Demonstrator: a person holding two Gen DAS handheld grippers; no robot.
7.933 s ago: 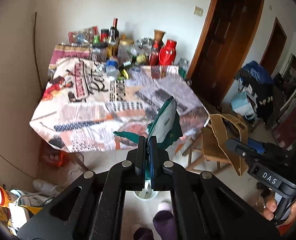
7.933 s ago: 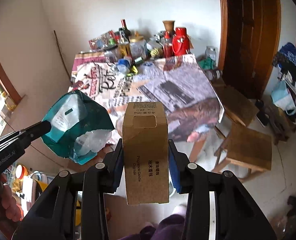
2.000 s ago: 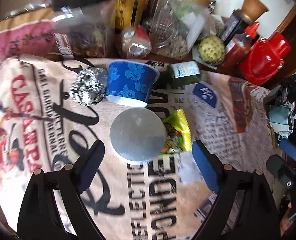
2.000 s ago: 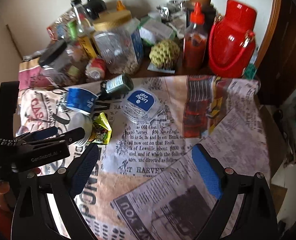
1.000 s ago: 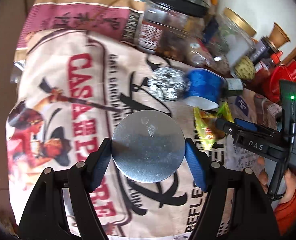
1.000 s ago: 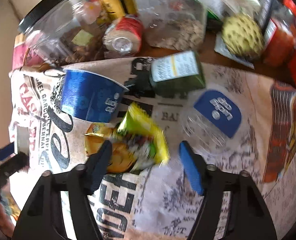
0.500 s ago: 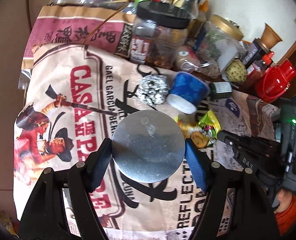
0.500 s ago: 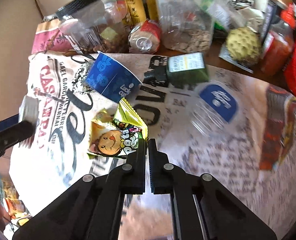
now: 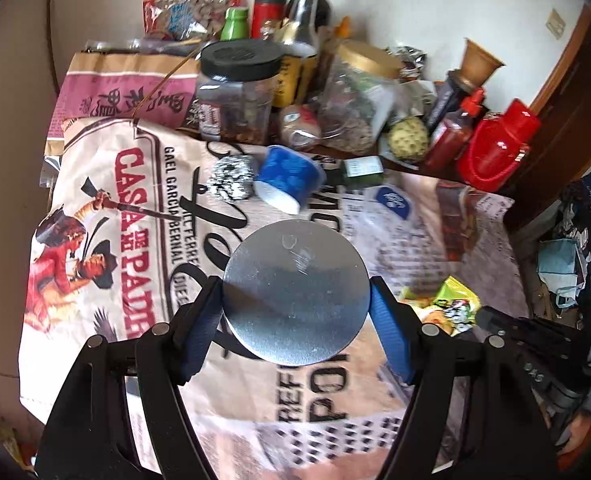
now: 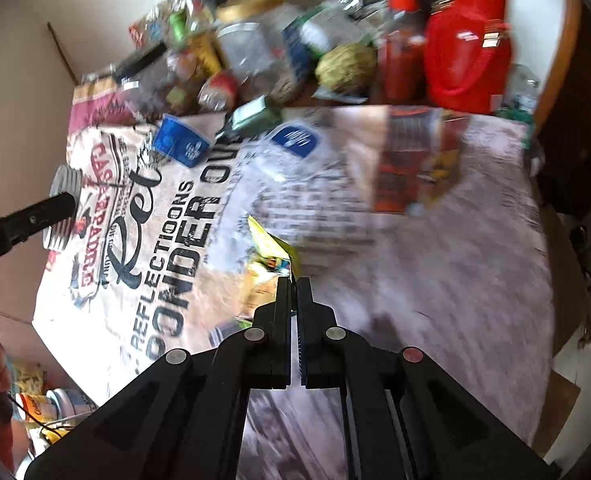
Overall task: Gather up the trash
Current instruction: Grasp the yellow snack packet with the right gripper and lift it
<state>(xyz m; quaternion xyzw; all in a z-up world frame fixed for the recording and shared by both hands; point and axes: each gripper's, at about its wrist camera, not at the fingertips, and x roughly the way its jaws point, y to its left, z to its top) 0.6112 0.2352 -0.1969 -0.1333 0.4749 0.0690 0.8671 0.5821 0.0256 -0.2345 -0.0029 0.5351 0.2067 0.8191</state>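
My left gripper [image 9: 295,300] is shut on a silver tin can [image 9: 294,295], its round end facing the camera, held above the table; the can also shows in the right wrist view [image 10: 64,206]. My right gripper [image 10: 294,282] is shut on a yellow-green snack wrapper [image 10: 269,256] and holds it above the tablecloth; the wrapper also shows in the left wrist view [image 9: 441,306]. On the table lie a blue paper cup [image 9: 287,178], a crumpled foil ball [image 9: 231,178] and a clear plastic cup with a blue lid [image 9: 393,202].
The table [image 9: 107,200] is covered with printed cloth. Jars, bottles, a red jug [image 9: 495,152] and a custard apple [image 9: 407,140] crowd its far edge. A dark wooden door [image 9: 567,92] stands at the right. Clutter lies on the floor at left [image 10: 39,404].
Both grippers have pulled back and up from the table with their items. The right gripper has lifted the snack wrapper off the cloth. The right view is motion-blurred.
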